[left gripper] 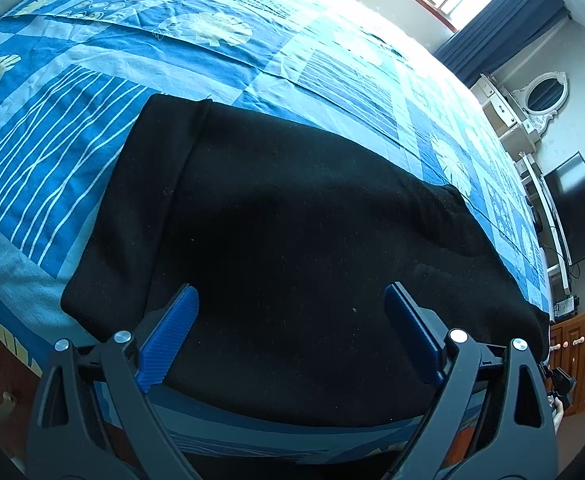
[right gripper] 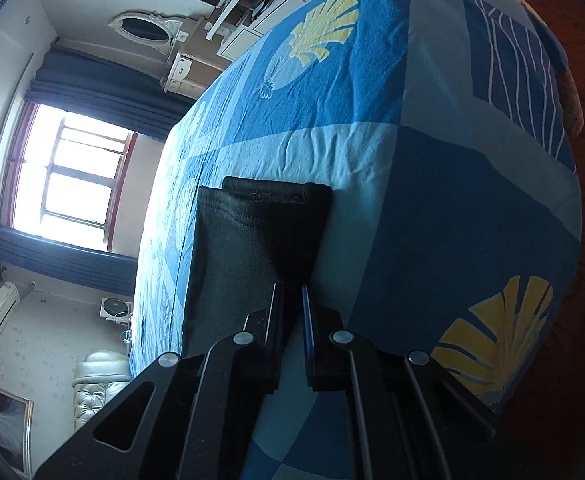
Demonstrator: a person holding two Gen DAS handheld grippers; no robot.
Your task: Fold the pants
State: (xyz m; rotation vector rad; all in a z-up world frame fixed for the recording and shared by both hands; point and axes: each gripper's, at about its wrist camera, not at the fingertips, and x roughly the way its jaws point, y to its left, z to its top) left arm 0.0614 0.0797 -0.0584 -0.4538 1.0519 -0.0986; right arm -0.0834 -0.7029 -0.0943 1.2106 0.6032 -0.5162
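So the black pants are lying flat on the bed, which has a blue patchwork sheet with white stripes and yellow shell prints. From the left wrist view, the left gripper has its blue fingers spread wide, with nothing between them but the dark cloth underneath. The pants fill the whole space ahead of and between those fingers, and one folded-looking edge runs off ahead to the left of the left finger. Can't really tell if the fingertips are touching the fabric or just hanging over it.

Right wrist view is rolled sideways, so the room looks tipped over. The right gripper has its fingers pulled in narrow, and a bit of the pants' edge sits pinched in the gap between them. Straight ahead of those fingers the two hemmed leg ends are stacked, one slightly offset from the other. To the far side of the bed there's a window with dark curtains and an oval mirror on the wall.
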